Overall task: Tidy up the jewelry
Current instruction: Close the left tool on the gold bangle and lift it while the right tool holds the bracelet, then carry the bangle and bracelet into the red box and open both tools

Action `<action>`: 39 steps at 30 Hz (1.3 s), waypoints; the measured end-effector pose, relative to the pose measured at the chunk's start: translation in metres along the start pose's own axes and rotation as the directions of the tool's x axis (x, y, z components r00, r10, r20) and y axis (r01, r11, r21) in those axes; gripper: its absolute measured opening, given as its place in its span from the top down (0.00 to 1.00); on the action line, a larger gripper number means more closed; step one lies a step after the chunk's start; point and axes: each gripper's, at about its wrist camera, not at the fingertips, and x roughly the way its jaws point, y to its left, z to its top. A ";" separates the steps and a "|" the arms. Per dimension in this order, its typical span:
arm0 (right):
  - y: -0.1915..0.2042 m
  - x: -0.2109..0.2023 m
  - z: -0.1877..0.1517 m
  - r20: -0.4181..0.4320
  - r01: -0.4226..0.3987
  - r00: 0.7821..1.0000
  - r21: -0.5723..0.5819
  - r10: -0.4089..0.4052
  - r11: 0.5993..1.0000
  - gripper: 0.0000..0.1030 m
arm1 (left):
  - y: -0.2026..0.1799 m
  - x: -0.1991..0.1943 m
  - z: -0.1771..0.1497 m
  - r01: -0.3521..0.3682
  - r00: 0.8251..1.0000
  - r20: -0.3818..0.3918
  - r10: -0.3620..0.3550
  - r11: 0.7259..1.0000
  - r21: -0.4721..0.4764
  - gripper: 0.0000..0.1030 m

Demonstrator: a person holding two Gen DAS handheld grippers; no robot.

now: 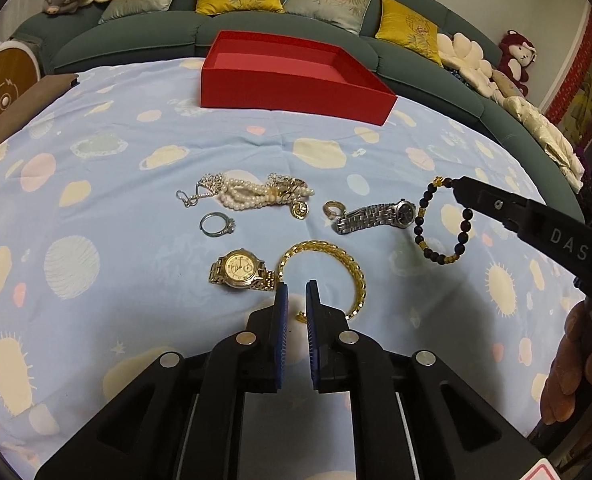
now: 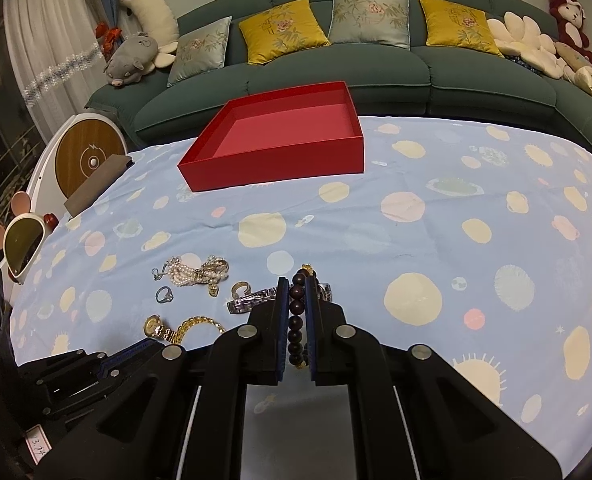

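My right gripper is shut on a dark bead bracelet and holds it above the cloth; in the left wrist view the bracelet hangs from the right gripper's tip. My left gripper is open a little and empty, just above a gold chain bracelet. On the cloth lie a gold watch, a silver watch, a silver ring, a small ring and a pearl bracelet pile. The empty red box stands at the back and also shows in the right wrist view.
The table wears a light blue planet-print cloth. A green sofa with cushions and plush toys runs behind it. A brown block sits at the table's left edge. A white round device stands left of the table.
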 end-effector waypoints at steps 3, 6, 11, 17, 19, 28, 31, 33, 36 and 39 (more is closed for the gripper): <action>0.001 0.000 0.000 -0.001 -0.004 1.000 -0.004 0.004 1.000 0.93 | -0.001 0.007 -0.003 -0.013 1.000 -0.020 0.014 1.000 0.011 0.92; 0.001 0.001 0.000 -0.002 -0.005 1.000 -0.005 0.005 1.000 0.93 | -0.003 0.012 -0.001 -0.023 1.000 -0.019 0.023 1.000 0.013 0.90; 0.002 0.002 -0.001 -0.006 -0.006 1.000 -0.008 0.006 1.000 0.93 | -0.002 0.014 0.000 -0.057 0.998 -0.012 0.057 0.998 0.013 0.89; 0.002 0.001 -0.002 -0.004 -0.006 1.000 -0.006 0.006 1.000 0.93 | 0.000 0.017 0.001 -0.071 0.997 -0.012 0.071 0.997 0.014 0.89; 0.002 0.002 -0.002 -0.005 -0.007 1.000 -0.005 0.007 1.000 0.93 | -0.002 0.018 0.001 -0.077 0.997 -0.006 0.077 0.997 0.028 0.89; 0.002 0.001 -0.003 -0.005 -0.008 1.000 -0.009 0.008 1.000 0.93 | -0.005 0.016 0.002 -0.050 0.999 0.001 0.050 0.998 0.043 0.99; 0.001 -0.001 -0.002 0.002 -0.009 1.000 -0.004 0.009 1.000 0.93 | -0.008 0.008 0.005 -0.035 0.999 0.020 0.034 0.998 0.048 0.99; 0.001 -0.003 -0.001 0.007 -0.010 1.000 -0.002 0.010 1.000 0.93 | -0.010 0.001 0.008 -0.019 0.999 0.033 0.017 0.999 0.050 0.99; 0.001 -0.007 0.002 0.018 -0.015 1.000 0.001 0.015 1.000 0.93 | -0.011 -0.012 0.016 0.000 0.999 0.051 -0.002 0.999 0.044 0.99; 0.001 -0.012 0.008 0.030 -0.027 0.999 0.007 0.027 1.000 0.93 | -0.009 -0.025 0.032 0.006 0.998 0.065 -0.009 0.999 0.039 0.99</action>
